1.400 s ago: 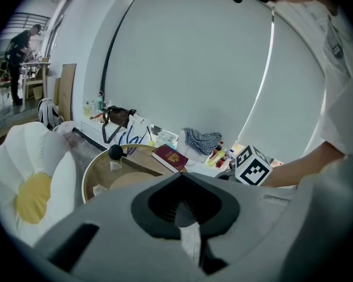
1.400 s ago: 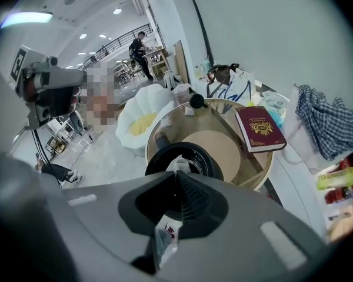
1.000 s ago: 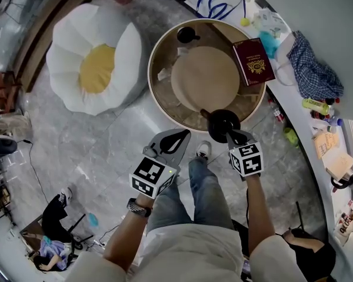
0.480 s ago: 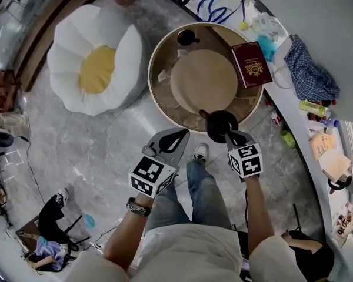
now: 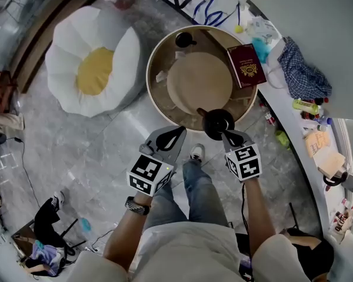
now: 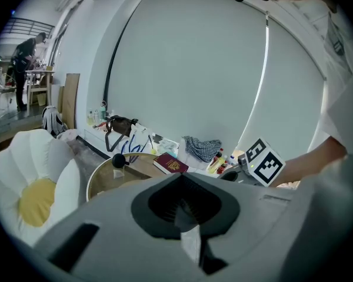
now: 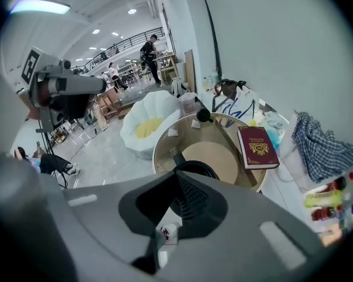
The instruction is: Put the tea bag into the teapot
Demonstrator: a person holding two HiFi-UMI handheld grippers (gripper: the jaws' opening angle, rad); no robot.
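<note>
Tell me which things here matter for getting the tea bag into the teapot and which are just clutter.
For the job:
black teapot
small white packets, possibly tea bags

Lying about:
maroon booklet
checked cloth
egg-shaped cushion
yellow-green bottle

Overhead head view, gripper views sharing table (image 5: 155, 96)

Grey marbled floor (image 5: 94, 151); a white egg-shaped cushion (image 5: 91, 57) with a yellow middle beside a round table (image 5: 150, 93); a plain curved wall (image 5: 317, 28) above a cluttered white ledge (image 5: 294, 134); strip lights (image 7: 38, 6) on the ceiling.
</note>
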